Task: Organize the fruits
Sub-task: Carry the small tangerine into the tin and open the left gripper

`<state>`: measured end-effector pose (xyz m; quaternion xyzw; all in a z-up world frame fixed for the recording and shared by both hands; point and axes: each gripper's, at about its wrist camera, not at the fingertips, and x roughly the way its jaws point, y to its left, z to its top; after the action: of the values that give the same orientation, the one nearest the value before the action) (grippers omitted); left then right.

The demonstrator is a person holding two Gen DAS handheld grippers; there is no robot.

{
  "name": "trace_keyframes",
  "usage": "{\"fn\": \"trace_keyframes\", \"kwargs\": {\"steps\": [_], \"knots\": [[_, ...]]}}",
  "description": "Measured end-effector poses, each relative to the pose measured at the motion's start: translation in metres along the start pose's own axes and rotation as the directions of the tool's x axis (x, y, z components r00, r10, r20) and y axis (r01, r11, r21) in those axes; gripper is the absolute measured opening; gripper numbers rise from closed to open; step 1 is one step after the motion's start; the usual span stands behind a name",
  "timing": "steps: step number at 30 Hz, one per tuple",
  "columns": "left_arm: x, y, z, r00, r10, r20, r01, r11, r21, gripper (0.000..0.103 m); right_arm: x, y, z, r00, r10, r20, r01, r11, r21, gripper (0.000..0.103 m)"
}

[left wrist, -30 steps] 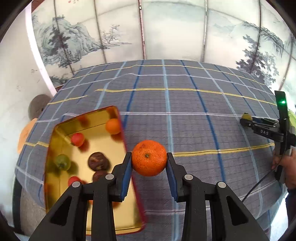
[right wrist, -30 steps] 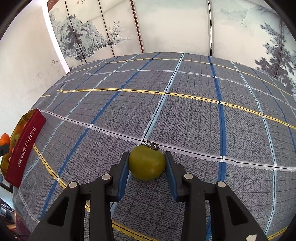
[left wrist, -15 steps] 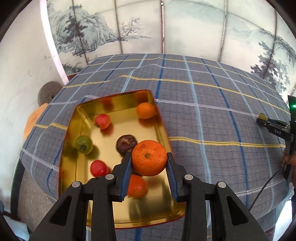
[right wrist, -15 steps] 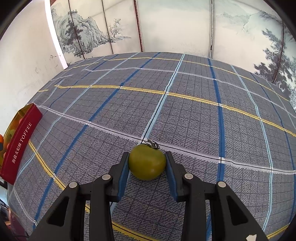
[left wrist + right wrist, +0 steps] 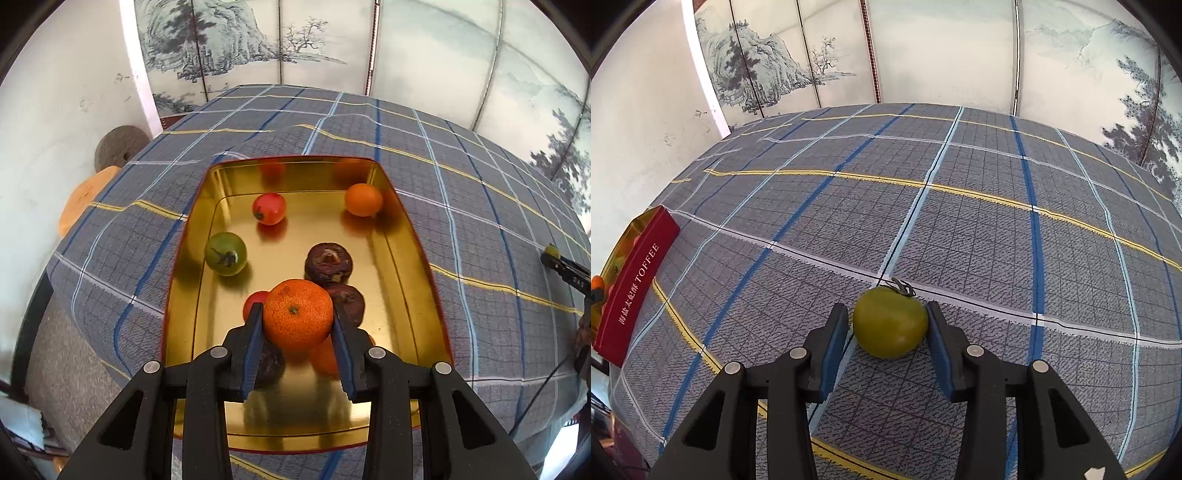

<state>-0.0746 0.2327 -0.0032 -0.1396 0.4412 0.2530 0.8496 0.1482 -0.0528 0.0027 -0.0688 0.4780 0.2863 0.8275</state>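
holding a round orange mandarin [image 5: 297, 319] pinched between its two blue-padded fingers, the left gripper [image 5: 297, 332] hangs over the near half of the shallow gold metal tin [image 5: 406, 236], so this fruit looks close to delivery but is not yet released. most of the sorting appears done: already lying in the tin are a red tomato [image 5: 269, 208], a green tomato [image 5: 225, 253], a small orange citrus [image 5: 363, 199], dark brown wrinkled fruits [image 5: 328, 261] and, partly hidden under the mandarin, what may be more red and orange pieces. the right gripper [image 5: 888, 328] sits well apart from the tin, its fingers closed against a yellow-green tomato [image 5: 889, 323] that seems to rest on the grey plaid-clothed surface [image 5: 960, 229]. that tomato is the only fruit visible outside the tin and not yet carried over.
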Motion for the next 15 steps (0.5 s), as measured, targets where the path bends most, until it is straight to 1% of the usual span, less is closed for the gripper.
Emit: {"fn": "trace_keyframes", "kwargs": {"steps": [3, 8, 15], "knots": [[0.002, 0.001, -0.001, 1.0, -0.009, -0.006, 0.009, 1.0, -0.004, 0.037, 0.0, 0.0, 0.0, 1.0, -0.001, 0.0, 0.001, 1.0, 0.0, 0.041], [0.004, -0.005, 0.002, 1.0, -0.01, -0.002, 0.01, 1.0, 0.016, 0.037, 0.0, 0.0, 0.0, 1.0, -0.002, -0.001, 0.002, 1.0, -0.002, 0.041], [0.007, -0.014, 0.017, 0.999, 0.028, 0.04, -0.031, 0.997, 0.069, 0.037, 0.0, 0.0, -0.001, 1.0, -0.007, -0.001, 0.007, 1.0, -0.006, 0.041]]}}
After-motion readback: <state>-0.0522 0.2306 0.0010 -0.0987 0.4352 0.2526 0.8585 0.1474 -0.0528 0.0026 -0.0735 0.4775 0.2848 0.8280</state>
